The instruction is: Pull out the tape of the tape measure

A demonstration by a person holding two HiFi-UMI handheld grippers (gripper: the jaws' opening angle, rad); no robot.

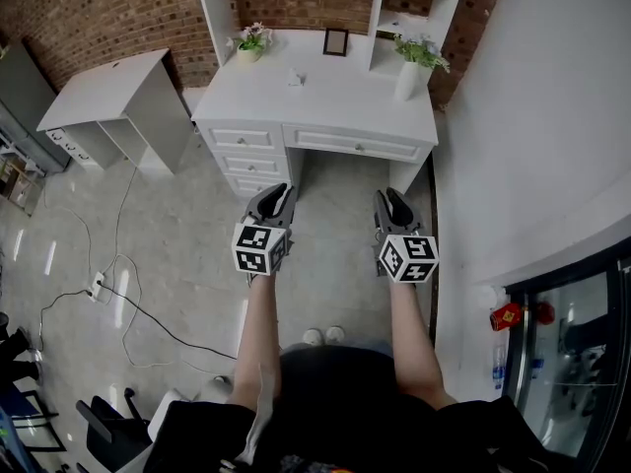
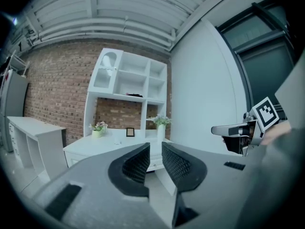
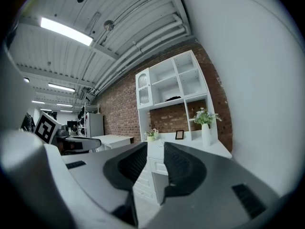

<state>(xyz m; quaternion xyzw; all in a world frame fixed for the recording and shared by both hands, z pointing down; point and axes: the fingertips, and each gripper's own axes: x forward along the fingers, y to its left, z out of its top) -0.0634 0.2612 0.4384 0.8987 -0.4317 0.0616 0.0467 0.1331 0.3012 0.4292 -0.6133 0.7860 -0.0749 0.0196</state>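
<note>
Both tongs were held side by side at about the same height, well apart from each other and pointing forward at a white desk point(image 1: 345, 101) that stood ahead of them, beyond their tips. The left gripper point(image 1: 280, 191) had its jaws a narrow gap apart, with nothing between the ribbed pads; through the gap only the desk front showed. The right gripper point(image 1: 392, 196) had its jaws parted a little wider and was likewise empty, touching nothing. On the desk top, straight ahead and roughly between the lines of the two grippers, lay a small pale object point(image 1: 296, 78); it was too small to tell whether this was the tape measure, and no other candidate could be made out. Beyond it stood a dark picture frame point(image 1: 336, 41). A flower pot point(image 1: 249, 51) sat on the desk ahead of the left gripper, and a tall white vase point(image 1: 407, 79) with greenery stood ahead of the right gripper. Off to the left of the left gripper stood a second white table point(image 1: 104, 92), with cables point(image 1: 123, 264) trailing over the floor nearer that side. A plain white wall point(image 1: 537, 116) rose just to the right of the right gripper.
</note>
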